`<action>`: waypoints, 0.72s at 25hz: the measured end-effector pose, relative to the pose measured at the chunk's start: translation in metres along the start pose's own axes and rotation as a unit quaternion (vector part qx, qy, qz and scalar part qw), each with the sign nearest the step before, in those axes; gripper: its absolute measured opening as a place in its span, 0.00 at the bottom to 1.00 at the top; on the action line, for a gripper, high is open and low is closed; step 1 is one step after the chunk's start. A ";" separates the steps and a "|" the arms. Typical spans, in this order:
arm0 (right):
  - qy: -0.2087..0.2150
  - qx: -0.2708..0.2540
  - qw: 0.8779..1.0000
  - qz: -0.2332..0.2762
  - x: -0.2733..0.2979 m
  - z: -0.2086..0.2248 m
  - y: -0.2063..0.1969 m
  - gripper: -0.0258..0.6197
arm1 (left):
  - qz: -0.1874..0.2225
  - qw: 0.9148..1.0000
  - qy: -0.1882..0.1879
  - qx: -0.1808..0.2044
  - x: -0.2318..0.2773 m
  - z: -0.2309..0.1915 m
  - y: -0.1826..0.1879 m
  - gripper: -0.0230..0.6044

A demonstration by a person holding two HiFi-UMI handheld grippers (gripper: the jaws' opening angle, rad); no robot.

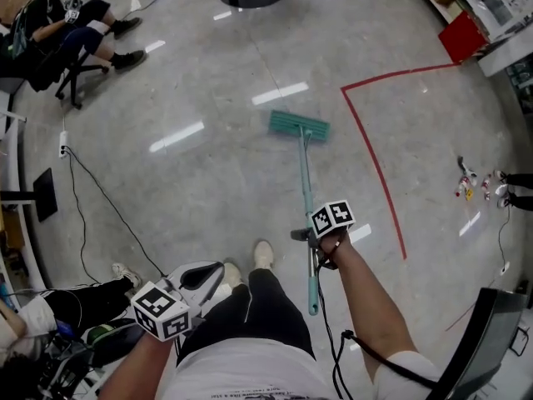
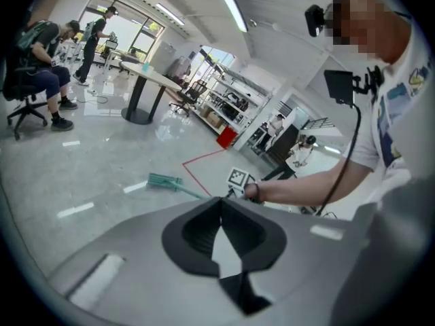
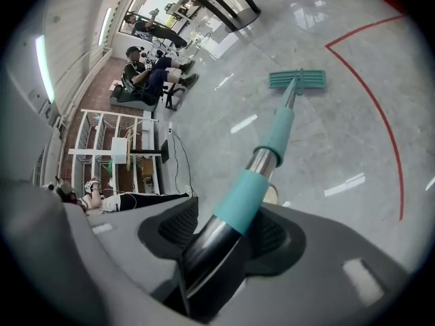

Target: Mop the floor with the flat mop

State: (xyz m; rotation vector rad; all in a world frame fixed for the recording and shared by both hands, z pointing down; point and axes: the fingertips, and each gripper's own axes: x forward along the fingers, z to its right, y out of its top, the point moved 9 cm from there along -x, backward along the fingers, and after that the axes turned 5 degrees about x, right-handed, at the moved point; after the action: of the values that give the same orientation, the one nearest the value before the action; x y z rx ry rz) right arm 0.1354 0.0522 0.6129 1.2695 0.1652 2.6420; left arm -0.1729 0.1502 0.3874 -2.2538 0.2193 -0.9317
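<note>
The mop point(image 1: 305, 173) stands slanted on the grey floor point(image 1: 208, 182); its green head point(image 1: 298, 126) lies flat, just left of the red line point(image 1: 375, 161), near that line's corner; the handle point(image 1: 309, 269) runs back from the head toward the person, roughly along the line's long leg; the right gripper point(image 1: 310, 238) has its fingers clamped on the handle near its upper end, the teal and metal shaft point(image 3: 272, 148) passing between the pads; the left gripper point(image 1: 204, 277) sits well left of the line, low beside the person's leg, fingers closed tip to tip on nothing; a seated person point(image 1: 67, 32) is far left of the line.
</note>
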 end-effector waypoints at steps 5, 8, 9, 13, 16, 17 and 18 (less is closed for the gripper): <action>-0.007 0.001 1.000 -0.015 -0.001 -0.002 -0.095 0.37 | 0.007 0.999 -0.028 0.016 -0.002 0.008 -0.001 0.04; -0.009 0.009 0.999 -0.031 0.008 0.000 -0.147 0.37 | 0.009 0.999 -0.042 0.025 -0.011 0.017 -0.009 0.04; -0.010 0.013 0.999 -0.037 0.013 0.001 -0.162 0.37 | 0.008 0.999 -0.046 0.028 -0.014 0.020 -0.012 0.04; -0.023 0.026 0.998 -0.059 0.040 0.011 -0.194 0.37 | 0.002 0.998 -0.053 0.033 -0.025 0.014 -0.031 0.04; -0.038 0.031 0.996 -0.072 0.059 0.021 -0.200 0.37 | 0.004 0.998 -0.052 0.031 -0.033 0.004 -0.040 0.04; -0.042 0.033 0.996 -0.072 0.062 0.023 -0.200 0.36 | 0.005 0.998 -0.052 0.030 -0.035 0.003 -0.041 0.04; -0.045 0.035 0.996 -0.071 0.064 0.024 -0.199 0.36 | 0.005 0.998 -0.053 0.029 -0.037 0.003 -0.043 0.04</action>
State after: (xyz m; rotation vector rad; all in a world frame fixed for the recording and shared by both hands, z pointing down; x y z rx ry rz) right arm 0.1416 0.2610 0.6389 1.3419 0.3256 2.4746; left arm -0.2021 0.1981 0.3928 -2.2392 0.1549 -0.8015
